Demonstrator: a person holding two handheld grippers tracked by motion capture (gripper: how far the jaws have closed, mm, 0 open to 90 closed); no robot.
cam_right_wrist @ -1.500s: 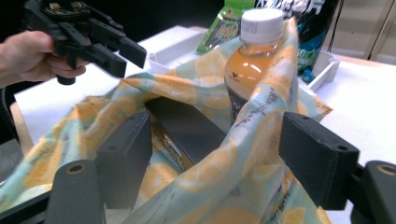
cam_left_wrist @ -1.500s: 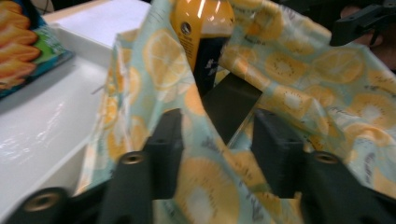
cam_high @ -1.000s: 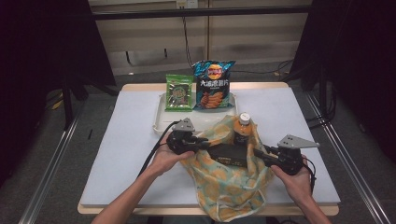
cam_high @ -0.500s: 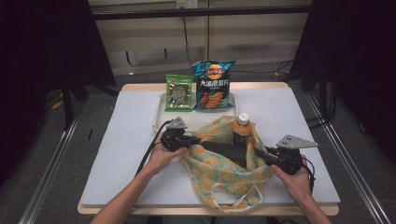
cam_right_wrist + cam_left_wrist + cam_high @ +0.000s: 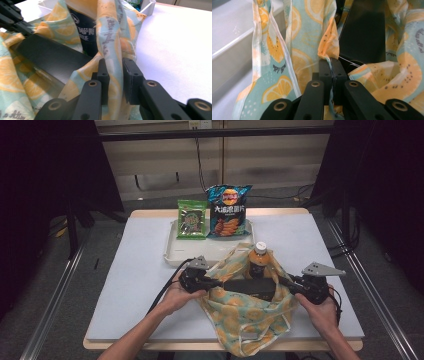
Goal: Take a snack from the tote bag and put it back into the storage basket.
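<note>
Fabric bag (image 5: 245, 312), low in the frame's middle, stretches sideways between your hands: your left gripper (image 5: 212, 282) is clamped on its left rim, your right gripper (image 5: 286, 282) on its right rim, bottle (image 5: 259, 260) standing inside.

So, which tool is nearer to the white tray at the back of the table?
Left. The left tool grips the fruit-print bag just in front of the white tray, near its front edge. The right tool grips the bag's other side, farther from the tray.
</note>
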